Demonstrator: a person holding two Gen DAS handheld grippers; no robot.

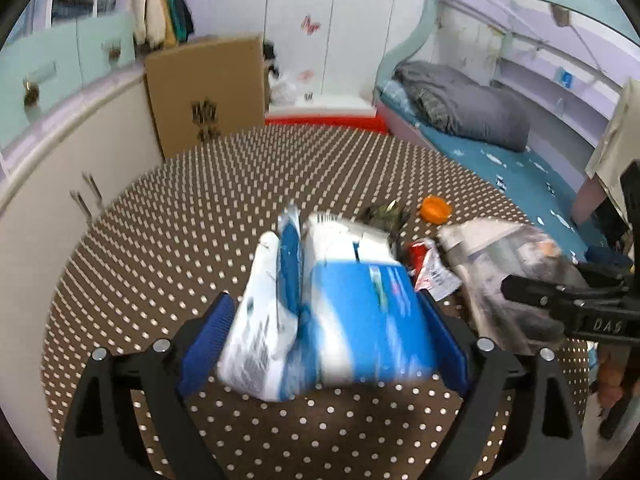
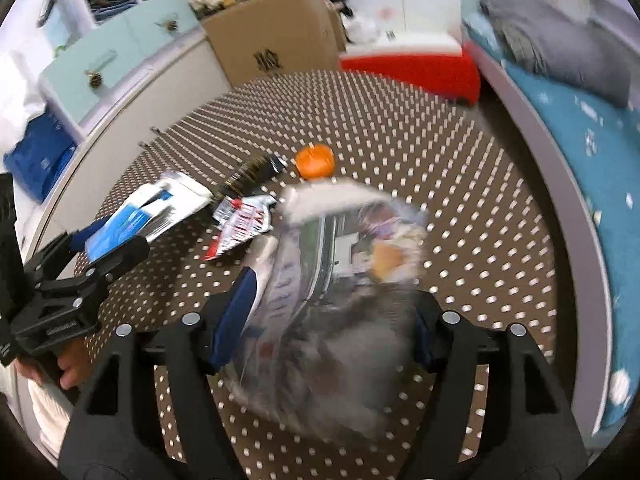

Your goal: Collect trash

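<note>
Blue-padded left gripper [image 1: 324,344] clamps the blue-white packet [image 1: 340,312]; right gripper [image 2: 324,324] clamps a crumpled newspaper wad [image 2: 332,280]; red wrapper [image 2: 240,224] lies between them, ahead.

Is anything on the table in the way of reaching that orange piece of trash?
Nothing lies right in front of the orange piece, but both grippers are full: the left gripper grips a blue-and-white package, and the right gripper grips a crumpled printed wrapper.
</note>
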